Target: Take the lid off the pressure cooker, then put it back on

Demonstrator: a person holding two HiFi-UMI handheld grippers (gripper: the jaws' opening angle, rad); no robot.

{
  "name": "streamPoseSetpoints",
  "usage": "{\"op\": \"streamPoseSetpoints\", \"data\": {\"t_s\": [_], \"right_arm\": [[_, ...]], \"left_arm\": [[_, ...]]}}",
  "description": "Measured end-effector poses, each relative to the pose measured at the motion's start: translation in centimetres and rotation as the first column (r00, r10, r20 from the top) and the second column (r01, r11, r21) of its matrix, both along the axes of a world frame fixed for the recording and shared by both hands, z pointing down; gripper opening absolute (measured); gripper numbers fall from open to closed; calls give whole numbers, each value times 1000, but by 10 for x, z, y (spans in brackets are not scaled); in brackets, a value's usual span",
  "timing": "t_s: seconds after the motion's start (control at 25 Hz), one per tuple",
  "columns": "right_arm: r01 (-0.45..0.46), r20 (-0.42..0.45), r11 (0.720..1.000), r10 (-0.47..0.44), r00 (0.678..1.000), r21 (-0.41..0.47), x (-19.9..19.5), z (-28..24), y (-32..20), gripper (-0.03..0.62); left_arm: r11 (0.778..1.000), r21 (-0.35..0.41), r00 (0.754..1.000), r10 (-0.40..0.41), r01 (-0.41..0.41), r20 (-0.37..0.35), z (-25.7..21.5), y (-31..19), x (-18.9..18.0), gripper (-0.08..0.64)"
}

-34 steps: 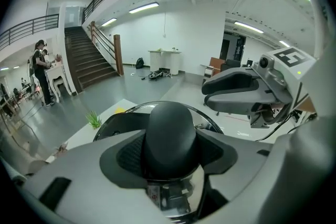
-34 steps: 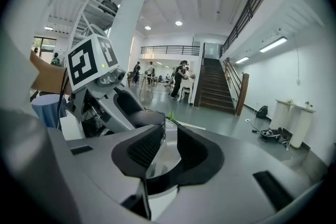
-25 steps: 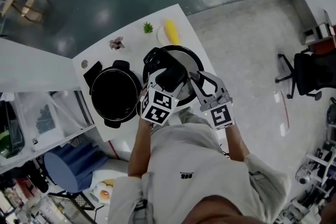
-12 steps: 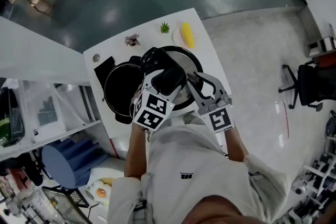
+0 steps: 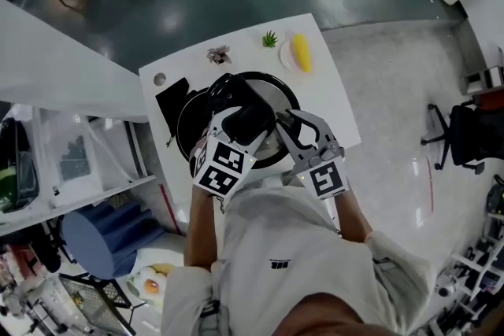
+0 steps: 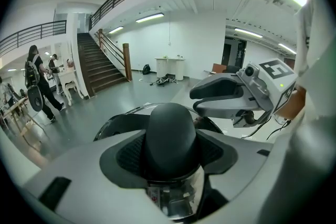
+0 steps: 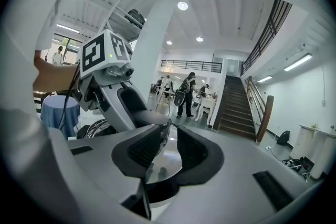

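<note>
The silver pressure-cooker lid (image 5: 277, 100) hangs in the air, overlapping the right part of the open black pot (image 5: 183, 136) on the white table (image 5: 331, 110). My left gripper (image 5: 250, 119) is shut on the lid's black handle (image 6: 170, 131), which fills the space between its pads. My right gripper (image 5: 288, 127) is at the lid's near-right edge, its pads closed on the shiny rim (image 7: 164, 164). Each gripper shows in the other's view: the right gripper (image 6: 223, 93), and the left gripper (image 7: 118, 97). The pot's inside is mostly hidden by the lid.
At the table's far edge sit a yellow item on a small plate (image 5: 301, 53), a little green plant (image 5: 270, 38) and a small flower ornament (image 5: 218, 54). A shelf rack (image 5: 71, 161) and a blue stool (image 5: 94, 240) stand to the left, and an office chair (image 5: 472, 130) to the right.
The lid, held by both grippers, has moved left from beside the pot to partly over it. Neither grip has altered.
</note>
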State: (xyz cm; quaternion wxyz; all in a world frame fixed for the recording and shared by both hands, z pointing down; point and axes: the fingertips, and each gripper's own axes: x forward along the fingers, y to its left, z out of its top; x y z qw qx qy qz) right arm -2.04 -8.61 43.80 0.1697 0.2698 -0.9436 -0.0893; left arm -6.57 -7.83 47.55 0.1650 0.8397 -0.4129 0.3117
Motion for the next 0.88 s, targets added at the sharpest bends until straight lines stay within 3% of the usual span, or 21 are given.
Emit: {"op": "streamPoseSetpoints", "data": {"t_s": [0.44, 0.88], "right_arm": [[38, -25, 999, -38, 999, -22, -62, 16, 17, 100], [62, -37, 997, -64, 997, -42, -88, 25, 21, 100]], "left_arm": [[999, -28, 1000, -26, 26, 8, 15, 18, -65, 287], [996, -77, 999, -38, 39, 13, 28, 28, -91, 287]]}}
